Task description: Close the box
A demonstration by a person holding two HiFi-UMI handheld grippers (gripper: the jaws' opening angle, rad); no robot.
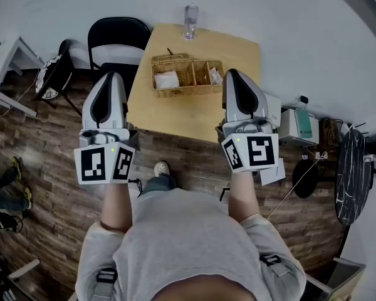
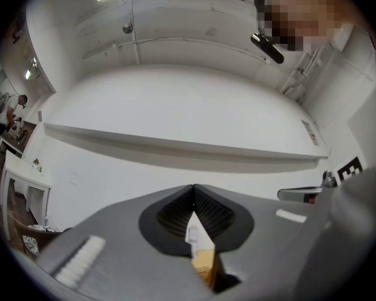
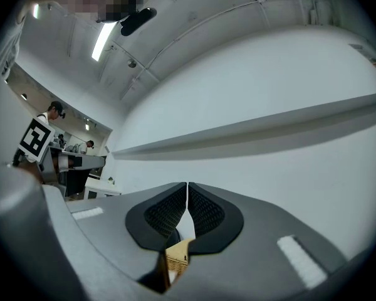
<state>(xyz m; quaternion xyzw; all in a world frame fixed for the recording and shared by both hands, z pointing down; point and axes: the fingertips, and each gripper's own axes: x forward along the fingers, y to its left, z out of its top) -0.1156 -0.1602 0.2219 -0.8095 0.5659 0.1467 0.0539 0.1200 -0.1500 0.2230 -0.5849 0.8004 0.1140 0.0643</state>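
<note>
Head view, with both gripper views. We hold the left tongs (image 1: 111,74) and the right tongs (image 1: 233,72) side by side in front of the body, tips pointing forward, each with its marker cube nearest us. The rectangular woven wicker box (image 1: 175,93) lies ahead of the tongs and between the two tips. It sits nearer the right tongs than the left and apart from both. It rests on the light wooden table (image 1: 194,121), its top open, with compartments showing and white items inside.

In the left gripper view the left tongs (image 2: 193,187) are together at the tips with nothing between them. Through the slit below the tips we see a clear plastic bottle (image 2: 192,234) and a strip of the table (image 2: 205,265). In the right gripper view the right tongs (image 3: 187,184) are likewise together and empty, with a sliver of tan surface below them.

In the head view the bottle (image 1: 190,21) stands beyond the box at the table's far edge. A black chair (image 1: 116,42) stands beyond the left tongs.
</note>
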